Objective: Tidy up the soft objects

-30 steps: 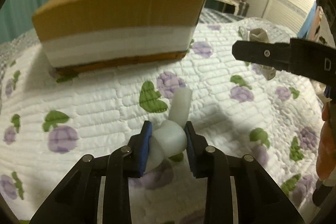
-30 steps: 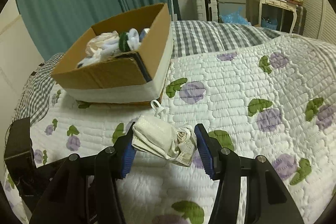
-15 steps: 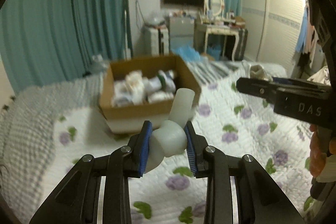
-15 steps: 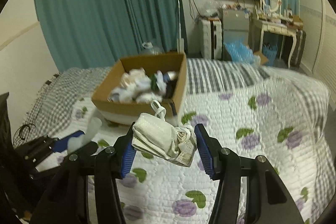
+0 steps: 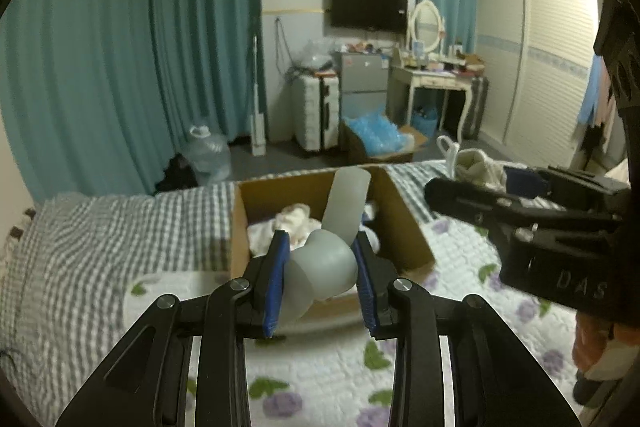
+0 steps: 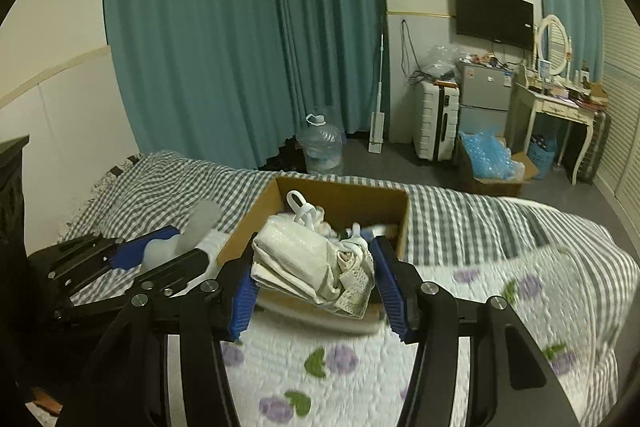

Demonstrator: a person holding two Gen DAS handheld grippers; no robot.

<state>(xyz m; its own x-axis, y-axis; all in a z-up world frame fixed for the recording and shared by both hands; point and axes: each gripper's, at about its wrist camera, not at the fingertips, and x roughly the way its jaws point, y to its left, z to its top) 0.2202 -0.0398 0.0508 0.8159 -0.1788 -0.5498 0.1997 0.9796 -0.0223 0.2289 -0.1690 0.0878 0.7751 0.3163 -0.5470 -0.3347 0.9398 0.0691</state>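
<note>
The left gripper [image 5: 320,279] has its blue-padded fingers [image 5: 275,279] pressed in on both sides of a rolled pale grey sock [image 5: 324,267], whose loose end sticks up and slightly right above the pads. The right gripper [image 6: 316,287] has its fingers [image 6: 390,287] clamped on a folded cream cloth bundle [image 6: 312,263], a white loop poking up from the bundle's far edge and a lacy fold hanging at its near right corner.

Both loads are held in the air on the near side of an open cardboard box [image 5: 404,223], which serves as the landmark here. From the left wrist view the sock hangs in front of the box's near wall, its upright end overlapping the box opening. From the right wrist view the bundle also covers the near wall and part of the opening. Inside the box lies a heap of white and cream soft things [image 5: 288,223], with a dark item among them that I cannot make out.

The box sits on the bed: a white quilt with purple flowers and green leaves [image 6: 328,371] runs from under the box toward the grippers, and a grey checked blanket [image 6: 168,183] spreads left of and beyond the box.

Beyond the box, on the floor, stand a clear water jug [image 6: 322,143], a white suitcase [image 6: 436,123], and a carton of blue plastic [image 6: 490,159]. Teal curtains [image 6: 240,27] hang behind the jug, and a television [image 6: 494,17] is mounted above the suitcase.
</note>
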